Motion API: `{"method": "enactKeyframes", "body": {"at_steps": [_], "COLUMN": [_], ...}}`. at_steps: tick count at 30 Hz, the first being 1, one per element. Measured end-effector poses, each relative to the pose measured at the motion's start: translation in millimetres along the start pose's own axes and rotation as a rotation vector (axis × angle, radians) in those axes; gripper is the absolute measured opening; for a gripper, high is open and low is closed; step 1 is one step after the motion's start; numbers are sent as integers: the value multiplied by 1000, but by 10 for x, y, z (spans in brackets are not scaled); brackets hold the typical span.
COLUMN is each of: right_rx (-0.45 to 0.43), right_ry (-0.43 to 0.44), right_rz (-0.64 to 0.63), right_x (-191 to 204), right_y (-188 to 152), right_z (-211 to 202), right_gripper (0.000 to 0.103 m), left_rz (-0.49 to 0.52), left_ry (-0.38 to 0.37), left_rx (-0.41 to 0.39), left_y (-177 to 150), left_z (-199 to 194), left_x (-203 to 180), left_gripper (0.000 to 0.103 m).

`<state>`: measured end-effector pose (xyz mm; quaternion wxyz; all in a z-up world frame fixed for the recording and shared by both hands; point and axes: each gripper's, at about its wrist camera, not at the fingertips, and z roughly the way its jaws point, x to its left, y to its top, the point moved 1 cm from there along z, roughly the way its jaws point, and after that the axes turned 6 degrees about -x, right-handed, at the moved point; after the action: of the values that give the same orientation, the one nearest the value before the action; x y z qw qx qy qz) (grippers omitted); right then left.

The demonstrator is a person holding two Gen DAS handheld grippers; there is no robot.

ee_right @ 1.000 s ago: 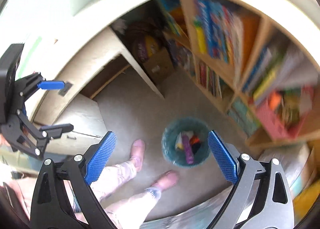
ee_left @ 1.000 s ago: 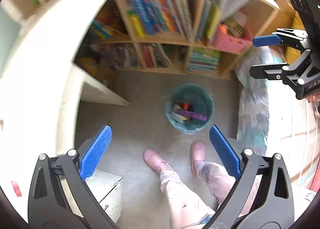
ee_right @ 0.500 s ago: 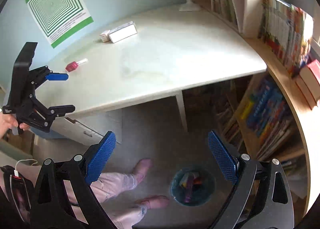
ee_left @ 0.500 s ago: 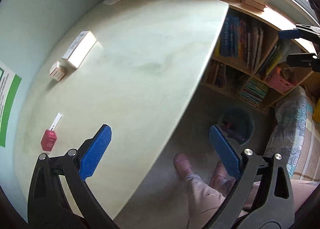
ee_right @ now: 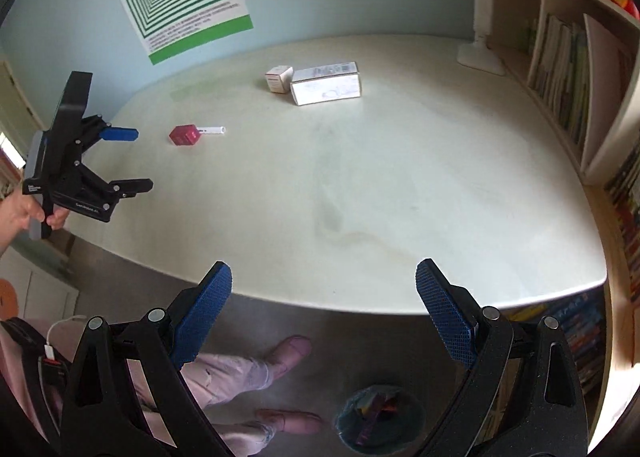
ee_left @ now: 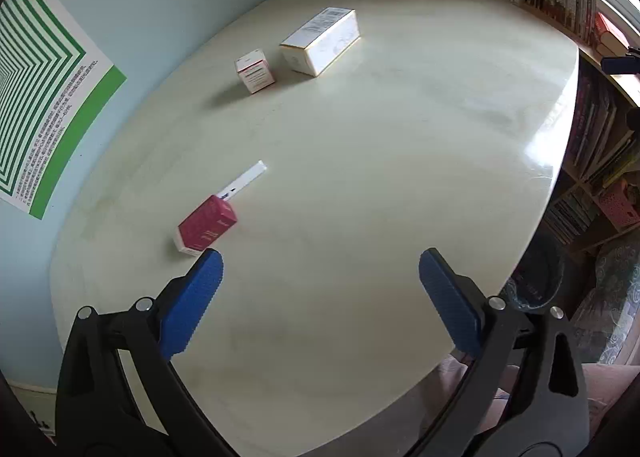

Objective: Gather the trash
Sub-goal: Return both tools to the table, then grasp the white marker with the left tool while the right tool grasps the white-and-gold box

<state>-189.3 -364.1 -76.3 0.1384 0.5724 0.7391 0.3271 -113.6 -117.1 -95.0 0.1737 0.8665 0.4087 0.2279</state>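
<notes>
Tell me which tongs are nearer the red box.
Left. The left tongs hover open just short of the red box; the right tongs, also open, hang off the table's front edge, farther back.

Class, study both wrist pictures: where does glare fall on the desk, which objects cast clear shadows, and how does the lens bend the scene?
Left wrist view: bright glare on the desk near its right edge; the small pink-and-white box throws a soft shadow leftward; the desk edge bows strongly. Right wrist view: even light, no strong glare; the bookshelf curves, and the bin below looks dim.
</notes>
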Motion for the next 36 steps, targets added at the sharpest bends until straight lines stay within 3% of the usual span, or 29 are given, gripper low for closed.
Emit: {"method": "enactKeyframes", "body": {"at_steps": [15, 26, 36], "right_rx": [56, 99, 108], "right_ry": [67, 75, 80], "right_rz": [-115, -145, -193], "right_x": [227, 285, 311], "right_y": [818, 1200, 1524], "right_z": [787, 1233, 1450], "right_gripper": [92, 92, 92], "left_rz": [-49, -72, -61], "left_ry": [95, 84, 33], "left_rx": [68, 123, 108], "left_y": [37, 22, 188], "left_z": [404, 773, 829], "left_x": [937, 1337, 1350], "left_gripper": [96, 96, 96]}}
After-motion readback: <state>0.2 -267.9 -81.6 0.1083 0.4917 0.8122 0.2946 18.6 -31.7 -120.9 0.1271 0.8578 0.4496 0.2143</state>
